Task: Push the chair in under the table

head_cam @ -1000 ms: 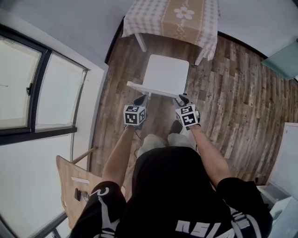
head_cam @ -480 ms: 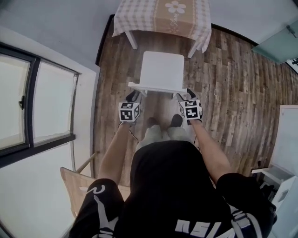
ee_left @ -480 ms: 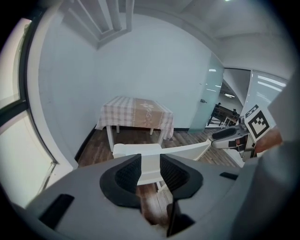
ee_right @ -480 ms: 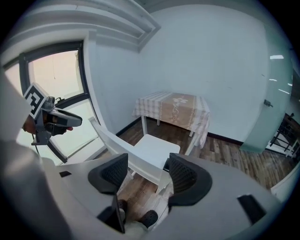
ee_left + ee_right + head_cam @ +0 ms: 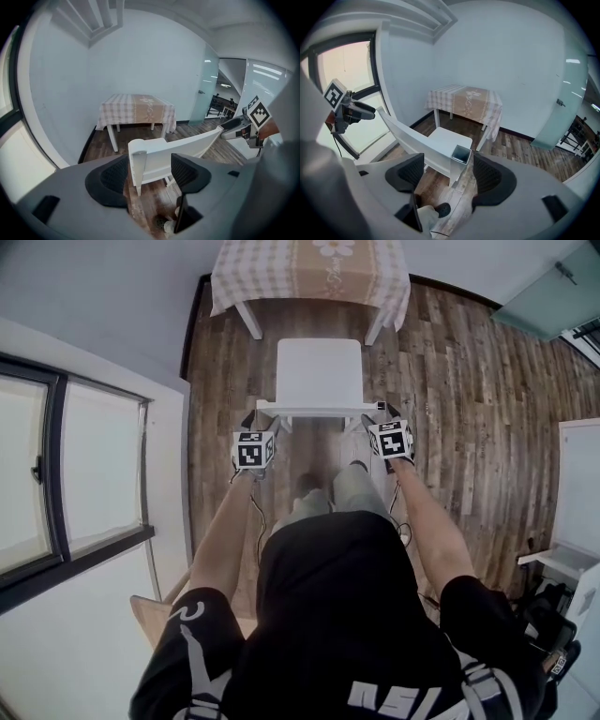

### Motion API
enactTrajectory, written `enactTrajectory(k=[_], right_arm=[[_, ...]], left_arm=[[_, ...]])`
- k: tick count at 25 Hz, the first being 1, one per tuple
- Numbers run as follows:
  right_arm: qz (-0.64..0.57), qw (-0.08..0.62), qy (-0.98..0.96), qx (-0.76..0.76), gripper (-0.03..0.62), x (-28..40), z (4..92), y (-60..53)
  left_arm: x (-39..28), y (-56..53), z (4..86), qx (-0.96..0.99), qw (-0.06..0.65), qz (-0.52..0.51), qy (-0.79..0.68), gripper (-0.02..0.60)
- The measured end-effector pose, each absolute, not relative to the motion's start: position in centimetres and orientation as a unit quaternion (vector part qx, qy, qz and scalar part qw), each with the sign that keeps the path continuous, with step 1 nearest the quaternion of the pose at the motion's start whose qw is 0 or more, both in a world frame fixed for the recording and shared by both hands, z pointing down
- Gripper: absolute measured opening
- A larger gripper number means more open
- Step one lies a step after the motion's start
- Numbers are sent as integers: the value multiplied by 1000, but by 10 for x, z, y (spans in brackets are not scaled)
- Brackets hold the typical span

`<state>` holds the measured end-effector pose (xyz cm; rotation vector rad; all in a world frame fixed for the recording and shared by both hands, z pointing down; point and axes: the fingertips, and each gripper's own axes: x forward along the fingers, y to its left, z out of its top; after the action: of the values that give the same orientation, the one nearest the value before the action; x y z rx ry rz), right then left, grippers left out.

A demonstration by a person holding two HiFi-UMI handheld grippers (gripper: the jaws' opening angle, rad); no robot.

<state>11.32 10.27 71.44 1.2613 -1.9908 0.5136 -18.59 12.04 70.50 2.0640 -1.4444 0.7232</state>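
A white chair (image 5: 319,371) stands on the wood floor facing a table (image 5: 309,268) with a checked cloth; its seat front is near the table's edge. My left gripper (image 5: 255,423) is at the left end of the chair's back rail. In the left gripper view the gripper (image 5: 147,173) straddles the back's corner post (image 5: 137,157), and its jaws have just been opening. My right gripper (image 5: 382,416) is at the rail's right end. In the right gripper view it (image 5: 450,173) straddles the other post (image 5: 459,161), jaws also just opening, pads apart from it.
A window wall (image 5: 84,474) runs along the left and a glass door (image 5: 553,287) is at the far right. White furniture (image 5: 581,493) stands at the right edge. A wooden chair (image 5: 155,610) sits behind me at the left. My legs are just behind the white chair.
The person has stepped forward and the view has shifted. The left gripper has slid outward to the end of the chair's back rail. The right gripper stays at its end.
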Motion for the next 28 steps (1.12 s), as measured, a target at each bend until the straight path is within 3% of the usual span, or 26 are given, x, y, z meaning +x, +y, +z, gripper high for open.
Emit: enactTrajectory(k=[9,13,28], right_arm=[[212,366,-765,485,342,116,728,91],[219,363,-764,486,330,114,729,85],[214,373,-776,461,333,109,733,84]], left_arm=[[-187,92,719,760,253,317,-507,287],[-183,92,717,769,248,336,-484,249],[-183,94,718,751,285,357,-477,247]])
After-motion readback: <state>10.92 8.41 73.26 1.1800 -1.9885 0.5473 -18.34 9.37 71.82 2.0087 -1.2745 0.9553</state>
